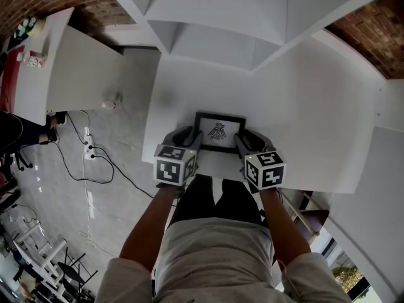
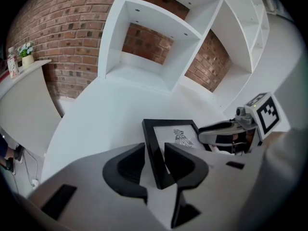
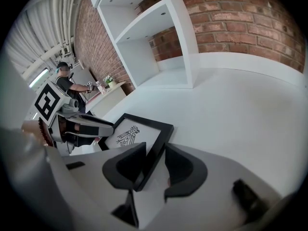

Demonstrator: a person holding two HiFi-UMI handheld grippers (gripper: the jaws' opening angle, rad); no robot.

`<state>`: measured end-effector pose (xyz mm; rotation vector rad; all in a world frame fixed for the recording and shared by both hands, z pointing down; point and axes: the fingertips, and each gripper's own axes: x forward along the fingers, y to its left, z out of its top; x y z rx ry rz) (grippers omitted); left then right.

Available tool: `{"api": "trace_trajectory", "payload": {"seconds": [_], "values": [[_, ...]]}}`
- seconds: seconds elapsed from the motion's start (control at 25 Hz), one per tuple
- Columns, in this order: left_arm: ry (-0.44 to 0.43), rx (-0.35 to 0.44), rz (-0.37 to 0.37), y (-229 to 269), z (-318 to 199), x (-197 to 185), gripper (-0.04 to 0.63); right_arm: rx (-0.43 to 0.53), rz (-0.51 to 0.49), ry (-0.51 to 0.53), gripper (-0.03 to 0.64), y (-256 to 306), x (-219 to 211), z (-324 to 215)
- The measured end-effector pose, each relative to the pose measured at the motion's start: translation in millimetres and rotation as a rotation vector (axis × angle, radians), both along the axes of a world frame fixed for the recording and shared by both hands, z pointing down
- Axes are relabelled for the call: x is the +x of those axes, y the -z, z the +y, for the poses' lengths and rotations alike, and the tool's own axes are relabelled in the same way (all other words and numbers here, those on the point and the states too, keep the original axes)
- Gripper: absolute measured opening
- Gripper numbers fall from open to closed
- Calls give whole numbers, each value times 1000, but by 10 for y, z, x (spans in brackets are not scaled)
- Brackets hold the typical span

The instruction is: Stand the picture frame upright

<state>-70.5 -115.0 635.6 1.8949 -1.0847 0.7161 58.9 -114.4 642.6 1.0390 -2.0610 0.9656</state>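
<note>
1. Head view puts the frame (image 1: 219, 131) on the white table (image 1: 303, 93), close in front of me, with its bird print facing me.
2. My left gripper (image 2: 154, 154) straddles the frame's left edge. Its fingers (image 2: 126, 166) stand wide, with a gap beside the moulding, so they clamp nothing.
3. My right gripper (image 3: 155, 155) does the same at the frame's right edge. Its fingers (image 3: 185, 170) are also wide, with the edge between them unpressed.
4. The frame looks tilted back rather than lying flat. No view shows a stand behind it, so I cannot tell if it holds itself up.
5. I judge the standing done or nearly so. What is left is to draw both grippers off the frame without knocking it, then see that it stays.
6. Behind the frame rises a white shelf (image 2: 159, 42), with a brick wall (image 2: 62, 37) beyond it.
7. Well left of the frame are a counter with a plant (image 2: 26, 49) and cables (image 1: 88, 153) on the floor.
8. Only my own fingers crowd the frame.
</note>
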Motion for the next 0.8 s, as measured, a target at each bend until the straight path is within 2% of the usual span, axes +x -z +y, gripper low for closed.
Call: {"api": "trace_trajectory", "payload": {"seconds": [0.12,0.28,0.52,0.8], "values": [[2,-4,8,1,-13,-4,133,-2,-5,-3,121,-7,-7,-16],[-16,-4,-26,-15,-7,-9,123,-9,-11,-9,120,-17,-20,-23],[38,-2,5,-8,-15,-38,97,-5,-10,-11,117,13,-51,-66],[75,88,-29,119,-47,-99,91,84,11,-9,107,183,-102,-170]]}}
